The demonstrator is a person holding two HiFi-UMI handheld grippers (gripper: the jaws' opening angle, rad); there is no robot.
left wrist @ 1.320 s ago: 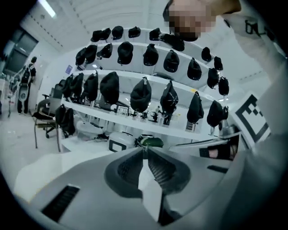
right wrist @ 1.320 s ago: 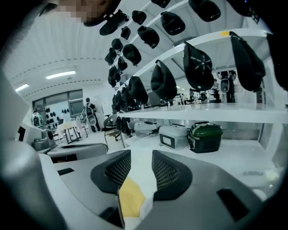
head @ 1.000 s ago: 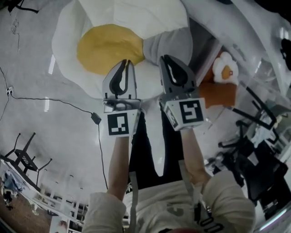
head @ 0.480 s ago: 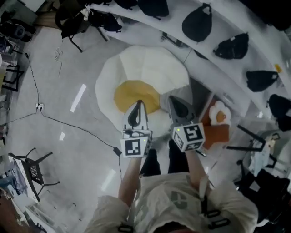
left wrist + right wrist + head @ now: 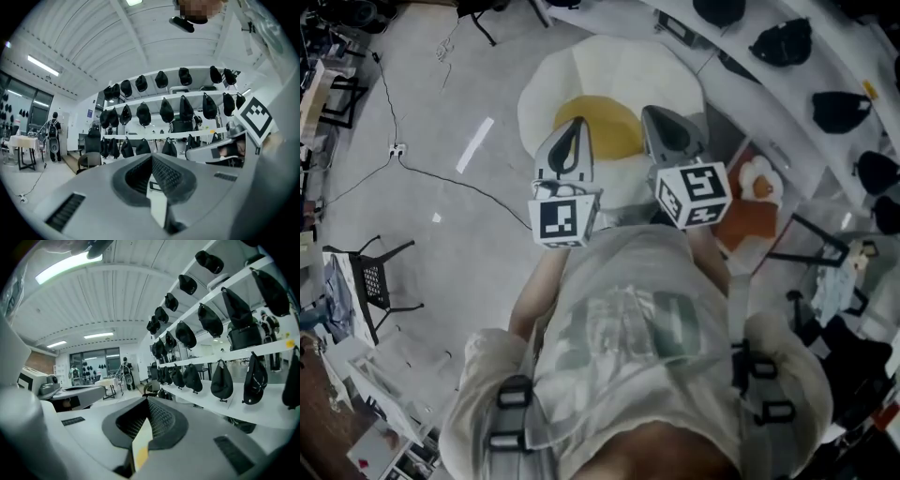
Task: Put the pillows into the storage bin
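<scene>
White egg pillow (image 5: 619, 75), yellow yolk (image 5: 609, 131); grey floor (image 5: 422, 244)

Lab or test hall, not a home; 3 tiers of white shelves (image 5: 262, 413) lined with black bags (image 5: 221, 380); ribbed ceiling (image 5: 108, 296), strip lights (image 5: 65, 266); grey floor (image 5: 422, 216) with loose cable (image 5: 464, 181); chair (image 5: 375, 277); work table (image 5: 21, 140).

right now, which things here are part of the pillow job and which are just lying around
Part of the job:
- fried-egg pillow
- small toast-and-egg pillow

Just lying about:
- black bags
- black chair
- floor cable
</scene>
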